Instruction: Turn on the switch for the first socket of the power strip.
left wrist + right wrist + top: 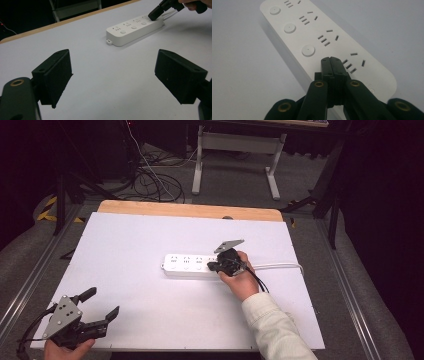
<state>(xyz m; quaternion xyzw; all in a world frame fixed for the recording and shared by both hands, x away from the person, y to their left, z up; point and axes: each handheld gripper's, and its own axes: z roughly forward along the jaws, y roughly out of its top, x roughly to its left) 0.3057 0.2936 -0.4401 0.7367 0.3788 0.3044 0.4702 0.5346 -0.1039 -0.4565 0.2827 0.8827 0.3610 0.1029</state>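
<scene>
1. High view: a white power strip (pixel 192 265) lies flat at the centre of the white table (pixel 125 245), its white cable (pixel 280 266) running off to the right. The right gripper (pixel 214 266) sits over the strip's right end, jaws pressed together with nothing between them. The left gripper (pixel 102 304), in the lower left of the frame, has its jaws spread wide and holds nothing, well apart from the strip.

2. Left gripper view: 2 black, matte, blocky jaws stand far apart at the bottom corners. The strip lies in the upper right, a rounded slab of smooth plastic with a small tab at its near end.

3. Right gripper view: the closed jaws point down at the strip's last switch position, beside the 4th socket group; 3 round buttons (pixel 308 50) show in a row toward the upper left. Whether the tips touch, I cannot tell.

4. Handling, as a judgement: the strip looks rigid, light and slick, likely to slide on the smooth table when pushed. Grip across its long edges; press buttons straight down.
</scene>
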